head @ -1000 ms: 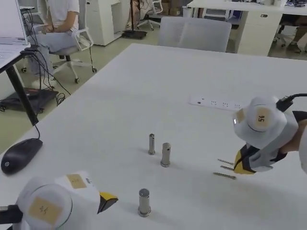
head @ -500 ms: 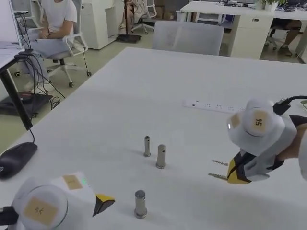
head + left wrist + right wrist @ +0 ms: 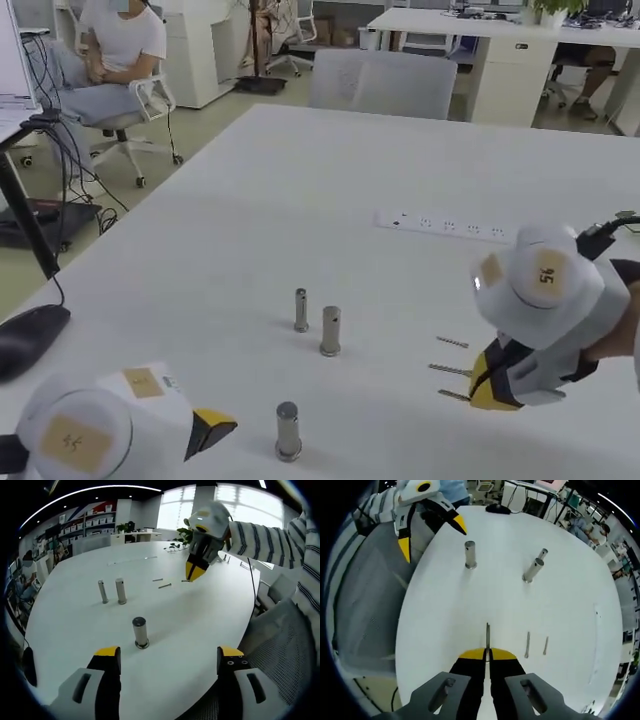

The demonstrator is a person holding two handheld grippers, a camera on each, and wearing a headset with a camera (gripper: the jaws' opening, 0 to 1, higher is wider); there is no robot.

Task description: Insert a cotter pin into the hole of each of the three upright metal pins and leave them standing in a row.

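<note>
1. Right gripper view: the right gripper (image 3: 487, 655) has its jaws pinched tight on one cotter pin (image 3: 487, 635), which sticks straight out ahead of the tips. A second ago all three pins lay loose beside that gripper.
2. The spare cotter pins (image 3: 527, 645) lie side by side on the table (image 3: 300, 200), just beside the held one. Whether that one is lifted clear I cannot tell.
3. The left gripper (image 3: 169, 652) hangs with its jaws spread wide and empty, near the front post (image 3: 140, 632).
4. The thin back post (image 3: 301, 310) and the thicker post (image 3: 330, 331) stand upright close together, well apart from the front one. None holds a pin, so the first insertion looks next.
</note>
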